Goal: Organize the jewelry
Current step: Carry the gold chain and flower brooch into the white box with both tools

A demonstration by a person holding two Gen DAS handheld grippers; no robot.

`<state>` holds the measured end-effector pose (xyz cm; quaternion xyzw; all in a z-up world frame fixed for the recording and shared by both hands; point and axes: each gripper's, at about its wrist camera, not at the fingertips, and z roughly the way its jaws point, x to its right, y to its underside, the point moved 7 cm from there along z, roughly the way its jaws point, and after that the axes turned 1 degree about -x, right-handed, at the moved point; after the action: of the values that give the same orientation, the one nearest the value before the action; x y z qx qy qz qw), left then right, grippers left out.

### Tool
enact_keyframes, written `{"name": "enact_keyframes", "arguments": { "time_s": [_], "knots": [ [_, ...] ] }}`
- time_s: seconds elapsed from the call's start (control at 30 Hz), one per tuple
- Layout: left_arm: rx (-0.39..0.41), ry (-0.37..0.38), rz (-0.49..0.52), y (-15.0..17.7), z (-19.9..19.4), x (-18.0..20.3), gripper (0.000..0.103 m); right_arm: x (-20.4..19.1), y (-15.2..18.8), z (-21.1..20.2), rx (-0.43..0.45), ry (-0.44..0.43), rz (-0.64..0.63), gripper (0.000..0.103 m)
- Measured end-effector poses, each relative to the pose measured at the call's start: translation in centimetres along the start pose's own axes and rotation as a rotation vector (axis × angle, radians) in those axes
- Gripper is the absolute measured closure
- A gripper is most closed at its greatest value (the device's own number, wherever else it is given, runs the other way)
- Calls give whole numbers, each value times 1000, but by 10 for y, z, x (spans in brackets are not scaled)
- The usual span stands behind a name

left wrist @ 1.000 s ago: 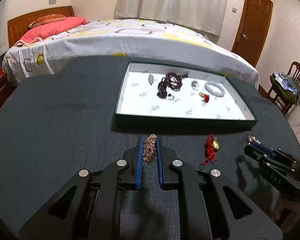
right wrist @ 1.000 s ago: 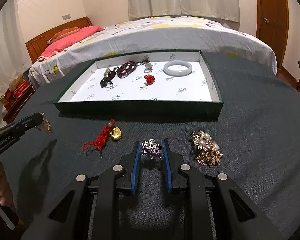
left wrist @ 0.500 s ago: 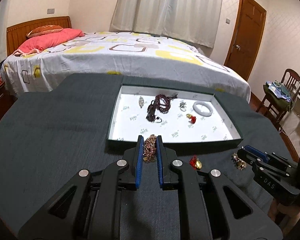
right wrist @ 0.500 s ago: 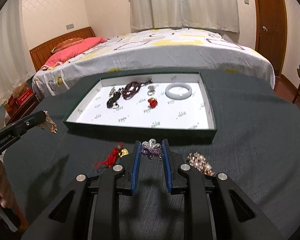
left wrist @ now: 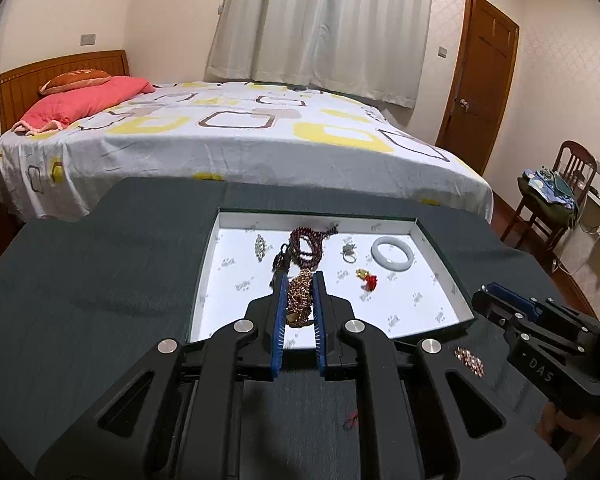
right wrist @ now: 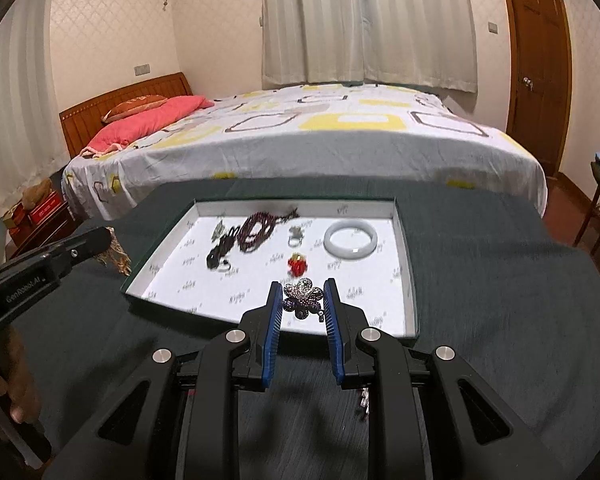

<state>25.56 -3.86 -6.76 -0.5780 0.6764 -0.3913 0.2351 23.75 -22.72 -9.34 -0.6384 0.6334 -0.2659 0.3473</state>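
Note:
My left gripper is shut on a bunched gold chain, held up over the near edge of the green tray. My right gripper is shut on a purple flower brooch, also raised in front of the tray. Inside the white-lined tray lie a dark red bead necklace, a white jade bangle, a red charm, a silver ring and a small silver piece. A pearl-and-gold brooch lies on the dark cloth near the right gripper.
The dark-covered table stands before a bed with a pink pillow. A wooden door and a chair piled with clothes are at the right. A red-thread bit peeks out under my left gripper. A hand holds the left tool.
Both grippers have risen and come forward with their pieces, from low over the cloth to in front of the tray. The red-tassel charm and pearl brooch have slipped beneath the gripper bodies.

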Motion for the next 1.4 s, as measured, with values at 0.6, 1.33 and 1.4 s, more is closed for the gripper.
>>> {"name": "enact_keyframes", "arguments": {
  "time_s": [0.6, 1.33, 1.4],
  "knots": [
    [74, -28, 27, -54, 41, 4, 90, 14, -49, 32, 58, 35, -10, 81],
    [-93, -102, 10, 2, 125, -25, 90, 29, -2, 113, -118, 75, -3, 81],
    [-100, -105, 15, 5, 126, -26, 90, 30, 2, 116, -128, 74, -3, 81]
  ]
}}
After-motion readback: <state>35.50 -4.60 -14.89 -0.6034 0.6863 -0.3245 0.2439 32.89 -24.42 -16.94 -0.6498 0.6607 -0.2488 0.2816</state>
